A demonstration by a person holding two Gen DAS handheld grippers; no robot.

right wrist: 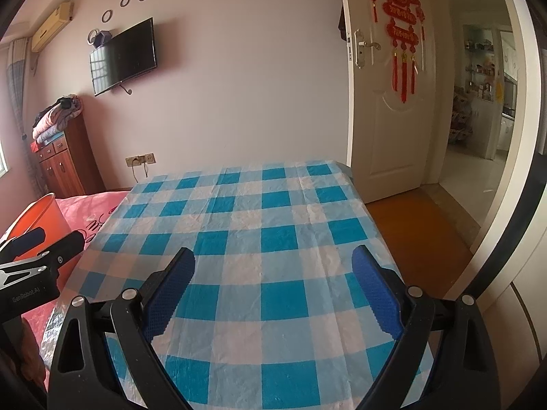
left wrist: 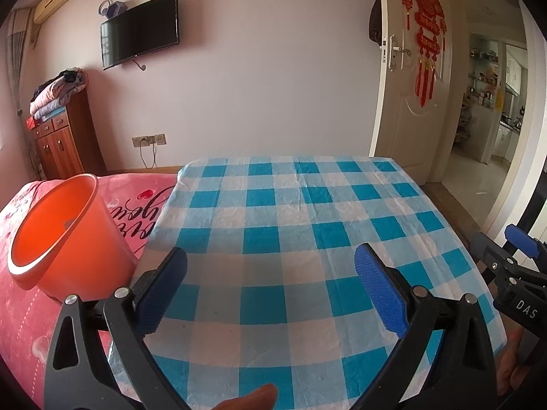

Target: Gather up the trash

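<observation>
An orange bin stands on the pink bedspread left of the table, tilted toward me, with a small pale scrap showing inside. In the right wrist view the orange bin peeks out at the far left. My left gripper hangs open over the blue-and-white checked tablecloth, nothing between its blue pads. My right gripper is also open and empty above the checked tablecloth. No loose trash shows on the cloth. The right gripper's body appears at the left view's right edge.
A wooden cabinet with folded bedding stands by the far wall under a wall TV. An open white door with a red ornament leads to a hallway on the right. Orange wood floor lies beside the table's right edge.
</observation>
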